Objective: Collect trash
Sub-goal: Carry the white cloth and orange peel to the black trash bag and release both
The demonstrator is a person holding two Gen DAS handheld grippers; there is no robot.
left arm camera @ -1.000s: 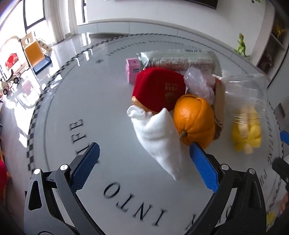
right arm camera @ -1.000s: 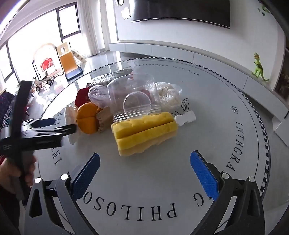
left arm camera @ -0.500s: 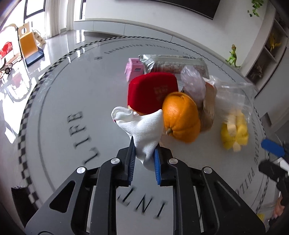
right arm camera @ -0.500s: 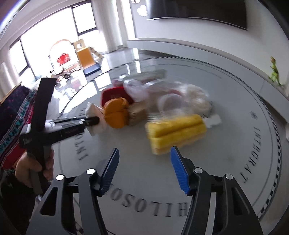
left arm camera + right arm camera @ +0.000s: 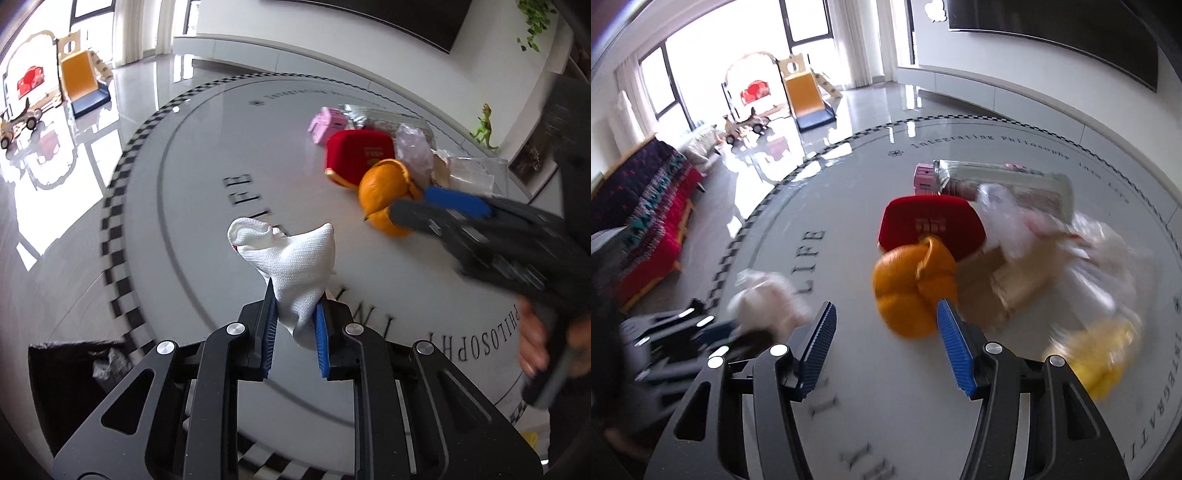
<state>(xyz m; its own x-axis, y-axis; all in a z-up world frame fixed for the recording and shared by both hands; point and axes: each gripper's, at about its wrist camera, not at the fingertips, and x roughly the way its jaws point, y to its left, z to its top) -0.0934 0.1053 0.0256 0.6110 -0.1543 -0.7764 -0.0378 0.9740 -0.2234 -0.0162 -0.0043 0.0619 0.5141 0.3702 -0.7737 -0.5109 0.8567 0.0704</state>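
My left gripper [image 5: 294, 332] is shut on a crumpled white tissue [image 5: 291, 258] and holds it above the round table's near left edge. My right gripper [image 5: 884, 339] is open, its blue pads on either side of the near end of an orange peel [image 5: 912, 291]. The peel also shows in the left wrist view [image 5: 386, 197], with the right gripper [image 5: 439, 206] reaching it from the right. Behind the peel lie a red pouch [image 5: 931, 225], a pink box [image 5: 923, 177], a silver wrapper [image 5: 1004, 184], crumpled clear plastic [image 5: 1008, 218] and cardboard [image 5: 1004, 273].
A yellow item in a clear bag [image 5: 1104, 347] lies blurred at the right. A black-lined bin [image 5: 77, 365] stands below the table's left edge. The table [image 5: 207, 147] is a glossy round top with lettering. A sofa [image 5: 646, 221] and toys stand beyond.
My left gripper has shut on the tissue and lifted it back toward the table's left edge. My right gripper has swung left from the yellow item to the orange peel, narrowing.
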